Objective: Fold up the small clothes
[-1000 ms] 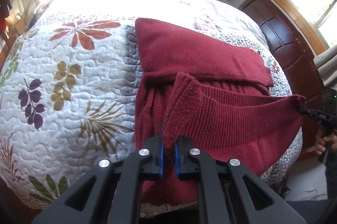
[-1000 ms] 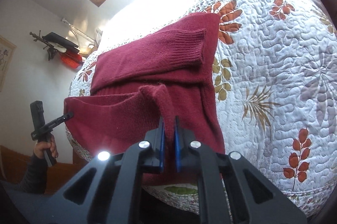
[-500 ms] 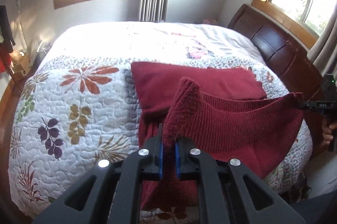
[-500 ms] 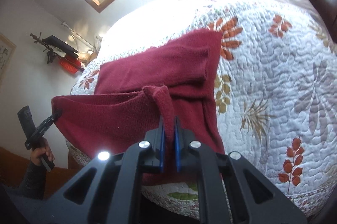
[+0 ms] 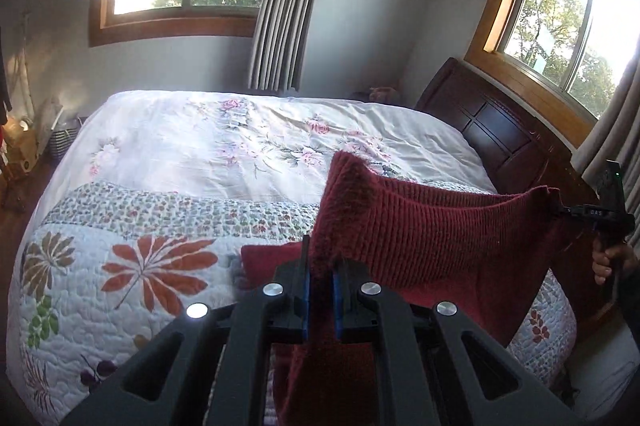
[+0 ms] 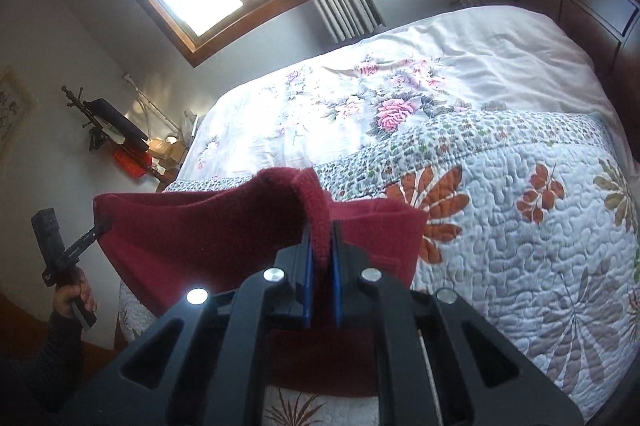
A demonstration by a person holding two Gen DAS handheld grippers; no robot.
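A dark red knitted sweater (image 5: 432,226) hangs stretched in the air over the near edge of the bed, its ribbed hem pulled taut between both grippers. My left gripper (image 5: 320,266) is shut on one corner of the hem, which bunches up above the fingers. At the far right of the left wrist view the right gripper (image 5: 560,209) pinches the other corner. In the right wrist view my right gripper (image 6: 320,242) is shut on the sweater (image 6: 208,230), and the left gripper (image 6: 102,226) holds the far corner at the left. The sweater's lower part lies hidden behind the lifted hem.
The bed carries a leaf-patterned quilt (image 5: 132,266) near me and a floral sheet (image 5: 240,141) farther back. A dark wooden headboard (image 5: 504,137) stands at the right. A person's hand (image 6: 74,296) grips the left handle. Windows and curtains line the far walls.
Both grippers have risen and tilted upward with the hem. The sweater's lower edge has lifted off the bed and now covers most of the folded body seen earlier.
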